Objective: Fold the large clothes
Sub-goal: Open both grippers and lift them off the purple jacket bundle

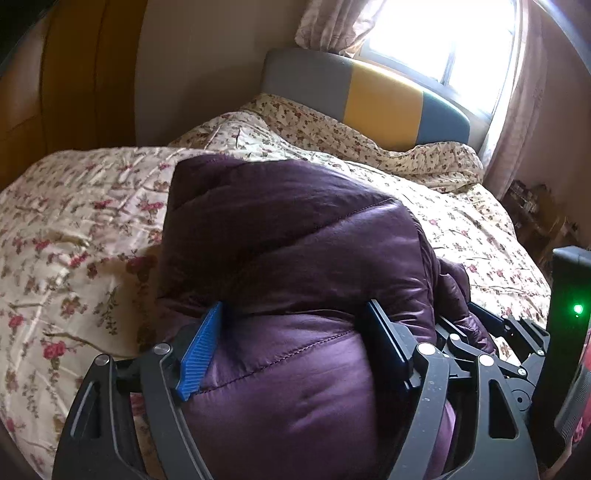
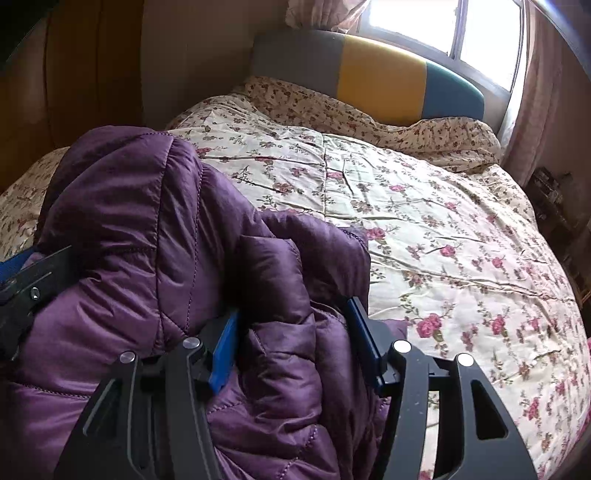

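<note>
Both grippers (image 1: 291, 347) (image 2: 295, 350) clamp puffy, glossy, quilted purple jacket (image 1: 295, 240) over floral bedspread (image 1: 74, 221).

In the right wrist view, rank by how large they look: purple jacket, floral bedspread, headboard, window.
1. Floral bedspread and purple jacket: similar spread; the jacket sits nearest the camera, so no ranking between them.
2. Headboard.
3. Window, cut off by the frame.

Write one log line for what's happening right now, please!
step: folding | left gripper: shut on jacket | right gripper: shut on jacket | jacket: bunched, purple, over bed
</note>
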